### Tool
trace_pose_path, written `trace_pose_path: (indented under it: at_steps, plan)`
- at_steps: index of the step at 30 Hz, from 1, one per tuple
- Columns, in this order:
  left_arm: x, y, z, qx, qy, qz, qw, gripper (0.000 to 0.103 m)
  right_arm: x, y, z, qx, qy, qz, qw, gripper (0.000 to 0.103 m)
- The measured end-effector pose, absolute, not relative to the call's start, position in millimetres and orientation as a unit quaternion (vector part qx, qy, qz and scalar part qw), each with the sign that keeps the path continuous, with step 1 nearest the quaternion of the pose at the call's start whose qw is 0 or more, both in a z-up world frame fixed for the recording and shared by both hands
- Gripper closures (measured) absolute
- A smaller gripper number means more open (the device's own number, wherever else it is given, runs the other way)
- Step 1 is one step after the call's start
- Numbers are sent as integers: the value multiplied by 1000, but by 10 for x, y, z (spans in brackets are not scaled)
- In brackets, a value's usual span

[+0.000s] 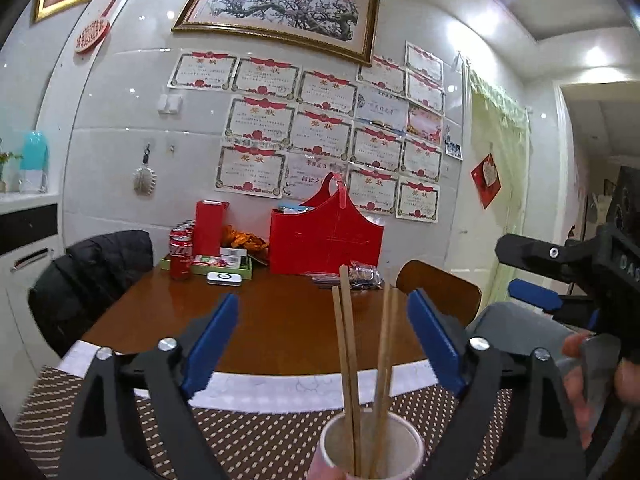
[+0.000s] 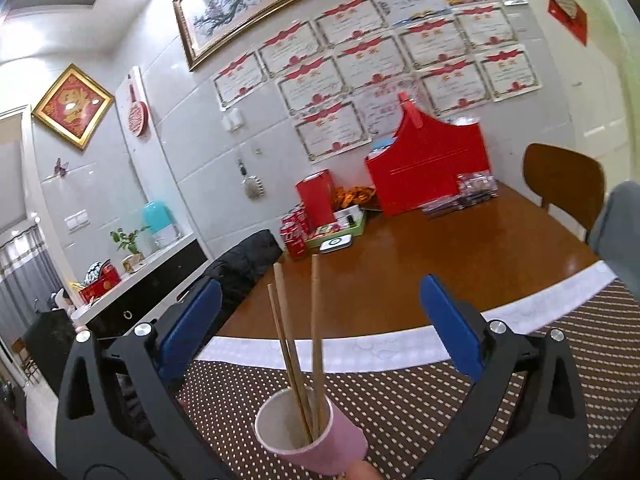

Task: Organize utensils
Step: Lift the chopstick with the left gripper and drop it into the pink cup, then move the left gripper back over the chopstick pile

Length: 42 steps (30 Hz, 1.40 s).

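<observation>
Since both grippers stand wide w/ nothing pressed between the fingers, neither is holding anything rn. Left gripper (image 1: 324, 336): blue fingers (image 1: 216, 340) spread, chopsticks (image 1: 348, 360) rising between them but clear of both pads. Right gripper (image 2: 320, 328): same story, fingers (image 2: 452, 328) wide apart, sticks in the gap, no contact. Chopsticks stand in the cup (image 2: 312, 436), pink outside, white inside, leaning on the rim, tips up; left view shows approx 4 sticks, right view 3 clearly, rest prob overlapping. Cup sits on the dotted brown mat (image 2: 440, 400) at the near edge of the desk (image 2: 440, 272), right under both cams. Something skin-coloured pokes in just below the cup in right view, maybe a fingertip, can't tell if it touches. A hand (image 1: 592, 380) shows on the right gripper's handle in left view. Progress, my read: the chopstick part looks done, sticks are in the cup and released. No loose utensils visible on the mat or on the bare desk; far end has cola cans (image 1: 180, 256), a red bag (image 1: 324, 236), snack packs, none look like task items. Left to do: prob nothing but backing both grippers off w/o knocking the sticks or tipping the cup, unless more utensils lie out of frame, which I can't rule out.
</observation>
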State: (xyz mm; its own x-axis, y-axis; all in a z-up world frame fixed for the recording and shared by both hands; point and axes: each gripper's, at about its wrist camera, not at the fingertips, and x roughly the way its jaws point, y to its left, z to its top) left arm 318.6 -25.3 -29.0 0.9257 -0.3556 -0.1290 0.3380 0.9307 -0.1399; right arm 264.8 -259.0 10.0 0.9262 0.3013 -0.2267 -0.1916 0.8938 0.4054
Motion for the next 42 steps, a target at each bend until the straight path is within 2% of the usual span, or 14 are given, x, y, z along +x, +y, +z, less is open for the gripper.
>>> trace_pose_path:
  at_steps: [7,12,20,28,42]
  plan:
    - [2671,-261,-131,-13,145,-162,976,10,2126,-2681,189,173,172,97,965,6]
    - [2316,-252,-173,12,173,-164,971,9,1758,-2698,42,140,224,89,960,6]
    - [2081,-329,-779,33,283,-185,941,9,1522,-2743,-657,132,322,87,934,6]
    - [2223,-425,-1528,48,403,-188,894,9,1667,-2754,-1238,164,366,96,911,6]
    - [2222,-696,-1872,93,454,-179,868,9,1645,-2783,-1340,148,382,85,908,6]
